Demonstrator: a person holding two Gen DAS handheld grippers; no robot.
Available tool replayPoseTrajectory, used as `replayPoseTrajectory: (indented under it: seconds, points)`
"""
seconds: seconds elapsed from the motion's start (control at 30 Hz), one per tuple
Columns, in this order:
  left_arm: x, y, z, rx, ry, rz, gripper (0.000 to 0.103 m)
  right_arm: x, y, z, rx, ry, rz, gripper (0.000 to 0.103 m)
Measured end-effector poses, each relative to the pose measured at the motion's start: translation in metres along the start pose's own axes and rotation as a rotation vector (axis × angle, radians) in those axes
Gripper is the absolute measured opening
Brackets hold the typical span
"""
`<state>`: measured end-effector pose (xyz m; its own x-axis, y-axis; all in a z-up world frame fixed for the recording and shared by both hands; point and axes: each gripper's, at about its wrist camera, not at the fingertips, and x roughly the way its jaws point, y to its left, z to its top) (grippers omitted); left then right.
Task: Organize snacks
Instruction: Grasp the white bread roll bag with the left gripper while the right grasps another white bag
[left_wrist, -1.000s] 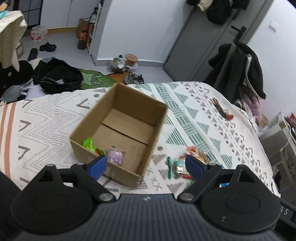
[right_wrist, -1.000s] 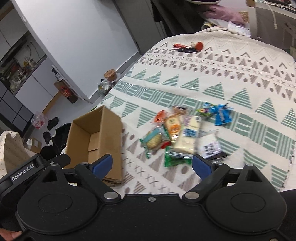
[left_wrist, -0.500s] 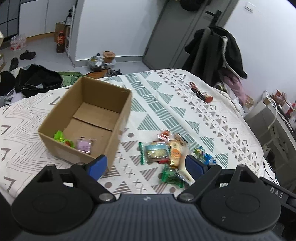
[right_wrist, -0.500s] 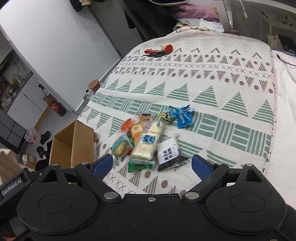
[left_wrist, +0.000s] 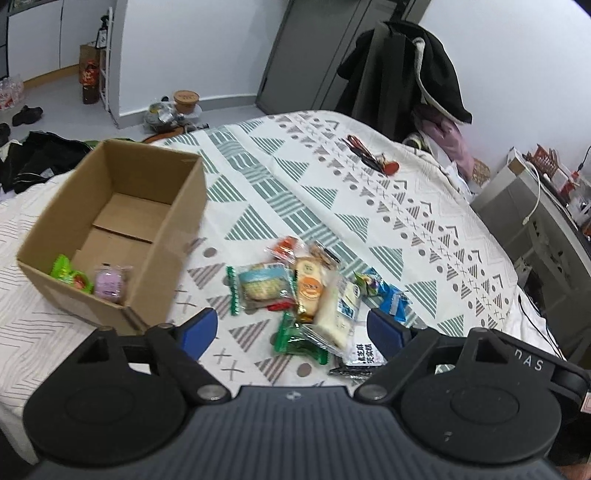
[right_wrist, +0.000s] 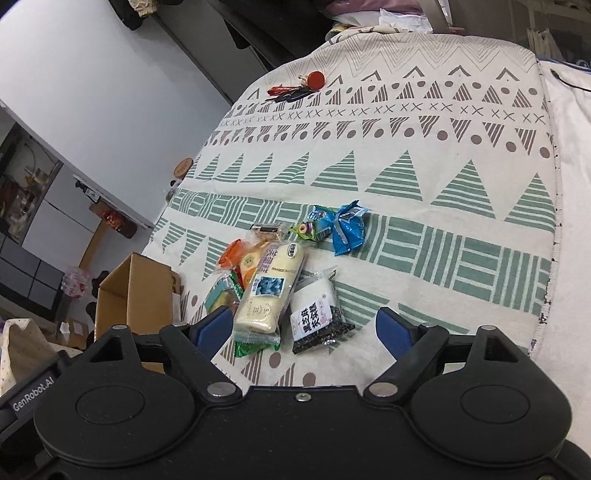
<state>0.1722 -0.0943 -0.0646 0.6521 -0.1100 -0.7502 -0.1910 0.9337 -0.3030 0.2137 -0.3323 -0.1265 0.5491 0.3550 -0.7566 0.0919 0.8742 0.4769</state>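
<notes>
Stowed so far: the cardboard box (left_wrist: 114, 229) stands on the bed, and in its near corner I count two items, a green packet (left_wrist: 68, 273) and a purple-wrapped sweet (left_wrist: 109, 282). The rest of the box floor is bare.

Outstanding: the snack pile (right_wrist: 273, 280) lies on the bedspread (right_wrist: 424, 206) just beside the box, on its right in my left view. In it I log:
- a long cream roll pack (right_wrist: 267, 291), uppermost, overlapping its neighbours;
- a black-and-white seed packet (right_wrist: 317, 314), touching the roll;
- a green wrapper (left_wrist: 299, 338) under the roll's near end;
- a cracker pack with green edging (left_wrist: 262, 284);
- an orange-label pack (left_wrist: 310, 286) and an orange wrapper (left_wrist: 284, 247) behind it;
- two blue packets (right_wrist: 343, 229) and a small green sweet (right_wrist: 304, 229) at the far side.

By my judgement the job is barely begun, most of the stock still unboxed.

Tools: my left tool (left_wrist: 291, 328) is spread wide and carries nothing, over the pile's near edge. My right tool (right_wrist: 306, 328) is likewise spread and unloaded, straddling the near ends of the roll and the seed packet.

Surface: a soft bed, covered in a cream spread printed with green triangles and brown dots. A red-tagged bunch of keys (right_wrist: 299, 86) lies well apart from the snacks.

Room: grey door, dark coats (left_wrist: 402, 77) on a stand, clothes and shoes on the floor.
</notes>
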Motion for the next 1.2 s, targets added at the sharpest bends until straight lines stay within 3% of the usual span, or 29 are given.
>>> replayPoseTrajectory:
  seconds: [0.07, 0.13, 0.23, 0.4, 0.8, 0.97, 1.2]
  points:
    - [0.008, -0.005, 0.0, 0.006, 0.005, -0.008, 0.088, 0.007, -0.004, 0.001, 0.021, 0.017, -0.013, 0.081]
    - [0.017, -0.01, 0.001, 0.016, 0.014, -0.017, 0.087, 0.016, -0.011, 0.003, 0.061, 0.052, -0.006, 0.067]
    - [0.034, -0.017, 0.001, 0.02, 0.041, -0.028, 0.082, 0.029, -0.024, 0.003, 0.13, 0.092, 0.007, 0.061]
    - [0.058, -0.022, 0.0, 0.012, 0.088, -0.031, 0.072, 0.044, -0.034, 0.006, 0.176, 0.114, 0.032, 0.061]
    - [0.104, -0.031, 0.0, 0.032, 0.154, -0.011, 0.07, 0.084, -0.045, 0.007, 0.284, 0.192, -0.006, 0.061]
    - [0.124, -0.032, -0.002, 0.019, 0.189, -0.017, 0.063, 0.099, -0.051, 0.004, 0.342, 0.246, 0.002, 0.061]
    - [0.142, -0.029, 0.0, -0.019, 0.222, -0.043, 0.057, 0.106, -0.053, 0.005, 0.368, 0.238, 0.002, 0.058]
